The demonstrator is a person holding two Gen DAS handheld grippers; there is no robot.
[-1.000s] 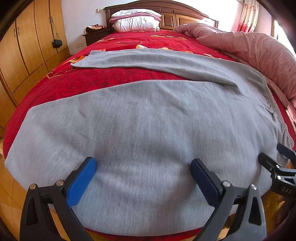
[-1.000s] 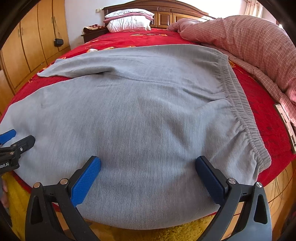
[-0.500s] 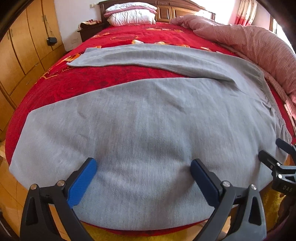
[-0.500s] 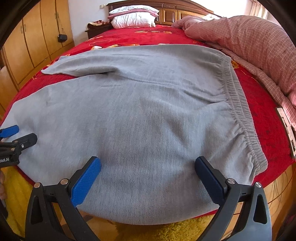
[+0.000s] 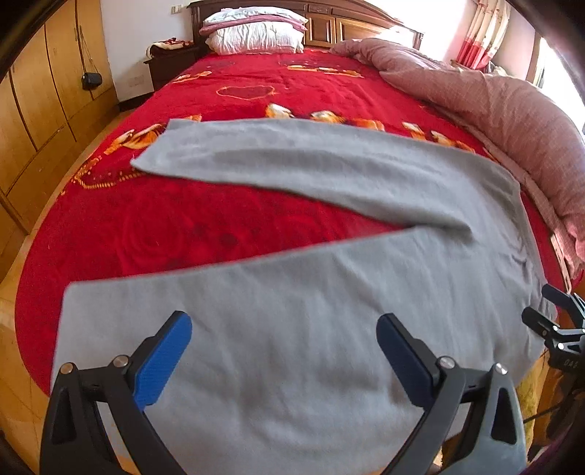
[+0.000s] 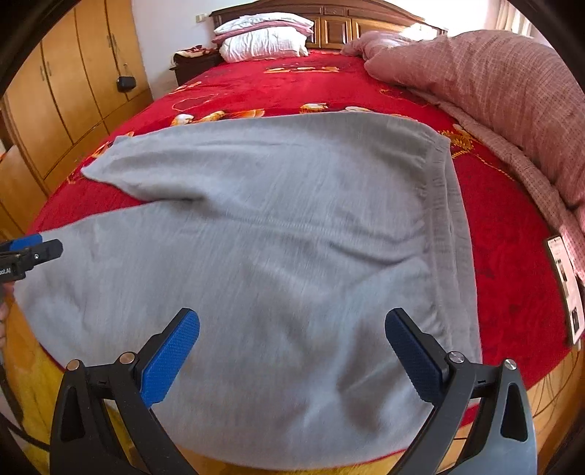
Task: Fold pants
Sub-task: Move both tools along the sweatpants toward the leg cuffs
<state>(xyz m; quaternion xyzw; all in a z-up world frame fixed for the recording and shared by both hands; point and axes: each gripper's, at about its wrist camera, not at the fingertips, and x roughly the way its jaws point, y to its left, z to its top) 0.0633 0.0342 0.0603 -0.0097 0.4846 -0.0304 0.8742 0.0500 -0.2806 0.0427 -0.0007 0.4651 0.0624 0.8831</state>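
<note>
Grey sweatpants point(image 5: 292, 329) lie spread on a red bed point(image 5: 204, 223). One leg point(image 5: 292, 164) angles away to the far left. The near leg point(image 5: 182, 318) runs along the bed's front edge. The elastic waistband point(image 6: 444, 226) is on the right. My left gripper point(image 5: 283, 350) is open and empty above the near leg. My right gripper point(image 6: 292, 347) is open and empty above the seat area near the waistband. Each gripper also shows at the edge of the other's view: the right one point(image 5: 552, 314) and the left one point(image 6: 29, 248).
A pink quilt point(image 6: 504, 95) is heaped along the bed's right side. Pillows point(image 5: 256, 33) lie at the wooden headboard. Wooden wardrobes point(image 5: 40, 102) line the left wall. A flat card-like object point(image 6: 566, 285) lies on the bed's right edge. Yellow floor shows below the front edge.
Both grippers have risen and pulled back from the pants, so more of the bed and far leg shows. Both stay open. The pants have not visibly moved.
</note>
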